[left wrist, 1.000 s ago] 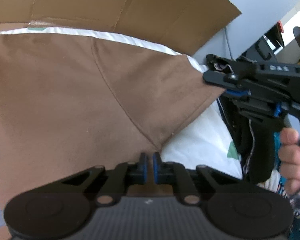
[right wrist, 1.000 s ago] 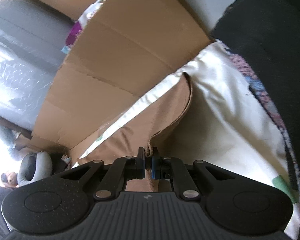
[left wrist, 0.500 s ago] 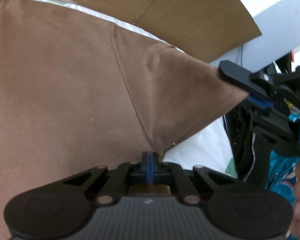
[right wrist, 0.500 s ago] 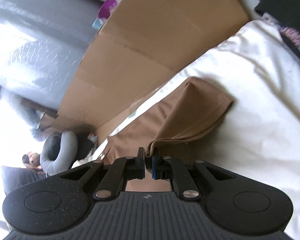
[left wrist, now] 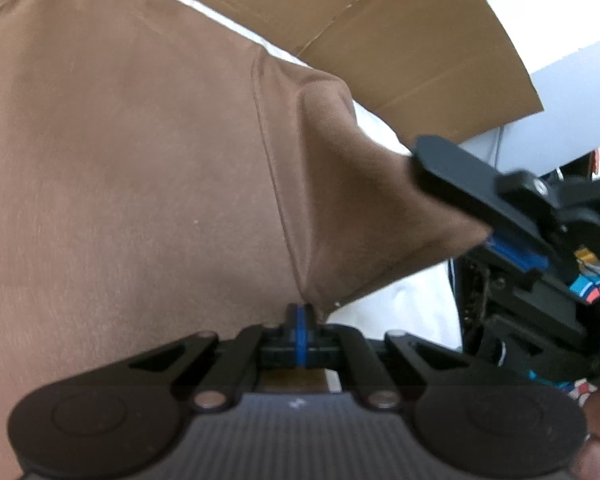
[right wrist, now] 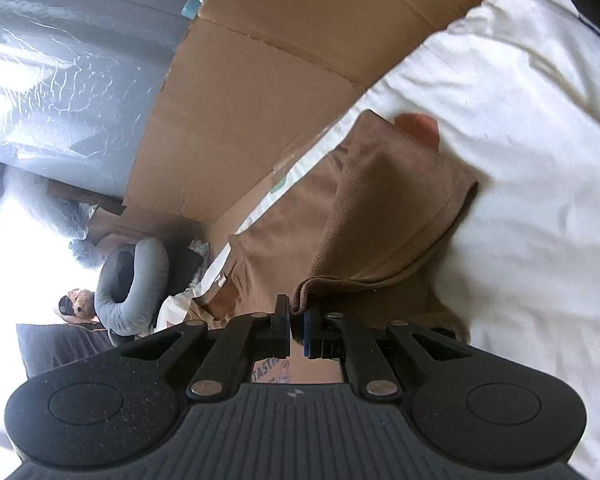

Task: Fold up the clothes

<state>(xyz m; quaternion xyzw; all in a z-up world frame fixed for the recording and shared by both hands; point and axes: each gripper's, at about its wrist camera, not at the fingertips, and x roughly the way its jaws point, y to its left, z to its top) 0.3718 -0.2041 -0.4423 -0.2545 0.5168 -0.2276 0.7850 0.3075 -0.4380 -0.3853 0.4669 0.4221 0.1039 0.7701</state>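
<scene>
A brown T-shirt [left wrist: 120, 180] lies spread on white bedding [left wrist: 400, 308]. My left gripper [left wrist: 300, 316] is shut on the shirt where the sleeve seam meets the side, at the underarm. In the left wrist view my right gripper [left wrist: 490, 240] comes in from the right and pinches the sleeve's end, holding it up off the bedding. The right wrist view shows the right gripper [right wrist: 298, 316] shut on the sleeve's hem, with the brown sleeve [right wrist: 380, 208] humped and doubled over in front of it.
A flat cardboard sheet [left wrist: 400, 32] stands along the far edge of the bedding [right wrist: 520, 160]. Dark clothes [left wrist: 476, 280] are piled at the right. A grey neck pillow [right wrist: 132, 280] and a plastic-wrapped grey roll [right wrist: 80, 60] lie beyond the cardboard [right wrist: 280, 60].
My left gripper's jaws closed on the underarm seam. The right gripper carried the sleeve end inward toward the shirt's body, so the sleeve now bunches and rises.
</scene>
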